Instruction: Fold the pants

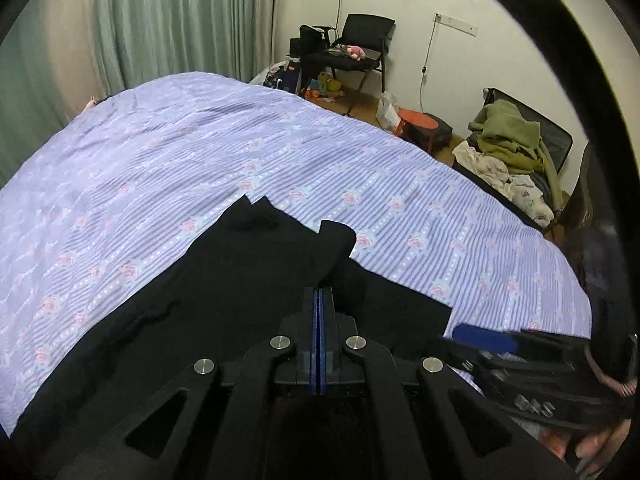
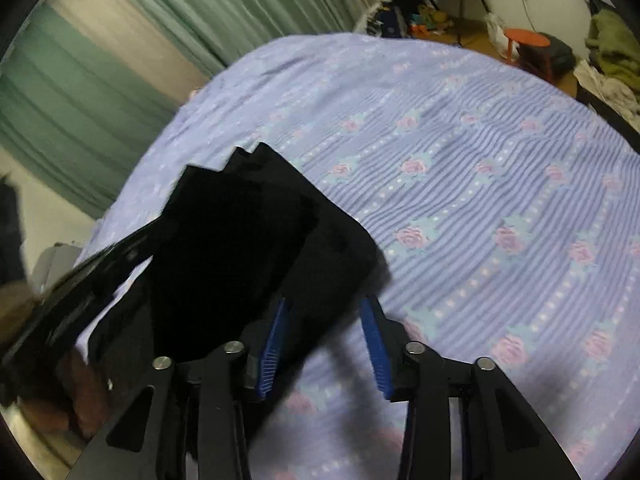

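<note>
1. The black pants (image 1: 224, 280) lie spread on the near part of the bed, over a lilac striped bedspread (image 1: 400, 184) printed with pink roses. In the left wrist view their far end shows two pointed corners, and a separate flap of the dark cloth stands up just ahead of the fingers.
2. The left gripper (image 1: 319, 292) has its blue-padded jaws pressed together, with no gap showing between the pads. The raised flap of the pants comes right up to their tips; the black-on-black makes it hard to tell whether cloth is pinched between them.
3. In the right wrist view the pants (image 2: 248, 240) sit to the left of centre, a raised panel of fabric lifted towards the camera.
4. The right gripper (image 2: 326, 340) has its jaws spread apart. The edge of the pants reaches down between the two blue pads, close against the left pad, but the pads do not press on it; the right pad stands over bare bedspread (image 2: 500, 200).
5. The right gripper (image 1: 488, 338) also appears at the lower right of the left wrist view, blurred, just beside the pants' edge.
6. Beyond the bed hang green curtains (image 1: 172, 20). A black chair (image 1: 360, 48), an orange stool (image 1: 418, 122) and a heap of clothes (image 1: 512, 140) stand along the far wall.
</note>
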`<control>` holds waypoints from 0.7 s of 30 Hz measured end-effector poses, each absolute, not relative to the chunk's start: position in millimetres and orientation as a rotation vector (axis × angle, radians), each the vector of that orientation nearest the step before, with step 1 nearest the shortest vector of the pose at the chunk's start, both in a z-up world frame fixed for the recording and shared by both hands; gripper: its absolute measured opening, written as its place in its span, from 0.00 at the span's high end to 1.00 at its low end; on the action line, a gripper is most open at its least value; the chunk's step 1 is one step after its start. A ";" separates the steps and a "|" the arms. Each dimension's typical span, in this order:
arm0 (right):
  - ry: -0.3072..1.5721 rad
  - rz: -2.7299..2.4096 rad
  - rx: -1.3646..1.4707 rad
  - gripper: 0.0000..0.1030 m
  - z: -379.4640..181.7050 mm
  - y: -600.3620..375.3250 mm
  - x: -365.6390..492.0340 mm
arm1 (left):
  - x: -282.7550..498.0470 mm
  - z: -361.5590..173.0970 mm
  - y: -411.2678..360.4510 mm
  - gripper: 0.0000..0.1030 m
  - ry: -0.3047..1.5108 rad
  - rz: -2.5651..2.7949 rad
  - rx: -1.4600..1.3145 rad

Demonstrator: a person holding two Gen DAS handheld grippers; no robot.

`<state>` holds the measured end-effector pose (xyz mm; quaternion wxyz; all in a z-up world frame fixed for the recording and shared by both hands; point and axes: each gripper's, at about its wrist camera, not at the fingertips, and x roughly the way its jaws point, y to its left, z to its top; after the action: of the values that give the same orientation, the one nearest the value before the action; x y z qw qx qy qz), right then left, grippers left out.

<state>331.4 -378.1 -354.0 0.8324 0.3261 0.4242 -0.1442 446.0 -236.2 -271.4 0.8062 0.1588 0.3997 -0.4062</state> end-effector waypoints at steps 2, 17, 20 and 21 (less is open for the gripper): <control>0.912 -0.353 0.704 0.57 -357.1 -379.8 338.0 | 446.5 -272.6 -238.3 0.97 0.862 -0.871 0.332; 0.895 -0.461 0.665 0.95 -345.3 -382.9 308.3 | 411.6 -261.8 -243.5 0.97 0.886 -1.030 0.297; 0.908 -0.503 0.665 0.96 -342.5 -384.0 287.9 | 399.5 -265.5 -252.2 0.97 0.905 -1.072 0.309; 0.914 -0.514 0.660 0.96 -343.7 -385.2 284.8 | 392.7 -271.2 -258.3 0.97 0.927 -1.098 0.311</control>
<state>284.8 -385.2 -343.7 0.8141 0.3092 0.4284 -0.2410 392.7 -258.3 -271.2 0.7417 0.1420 0.4230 -0.5008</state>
